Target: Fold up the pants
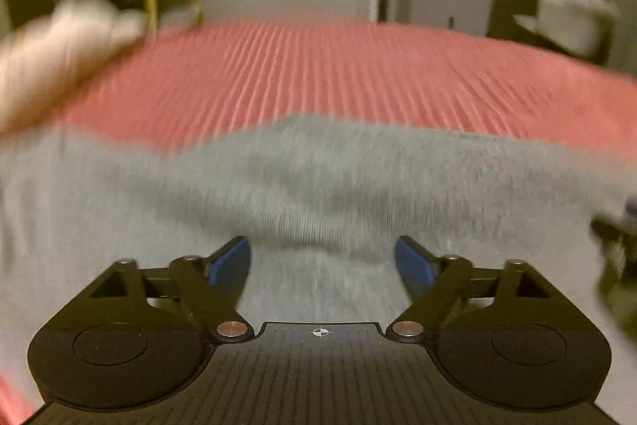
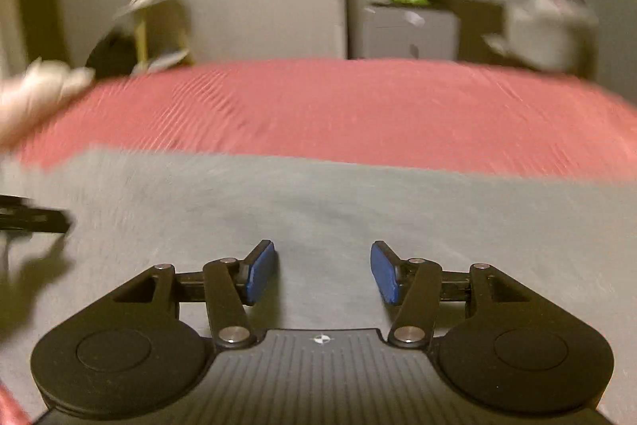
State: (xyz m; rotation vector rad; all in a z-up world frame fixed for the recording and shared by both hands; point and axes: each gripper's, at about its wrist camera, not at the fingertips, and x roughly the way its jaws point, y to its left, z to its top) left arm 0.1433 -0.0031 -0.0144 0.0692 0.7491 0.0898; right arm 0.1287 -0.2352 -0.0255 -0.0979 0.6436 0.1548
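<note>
Both claws, left gripper [image 1: 322, 261] and right gripper [image 2: 322, 271], hang empty with jaws apart over grey pants [image 1: 318, 178] spread along the near edge of the red bed [image 1: 338, 74] (frames blurred), so the next pinch should catch the fabric's edge squarely, both layers.

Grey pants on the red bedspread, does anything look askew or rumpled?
Yes. In the left wrist view, the grey fabric pants show a raised wavy fold along the far edge on the red ribbed bedspread; the right side lies flatter.
</note>
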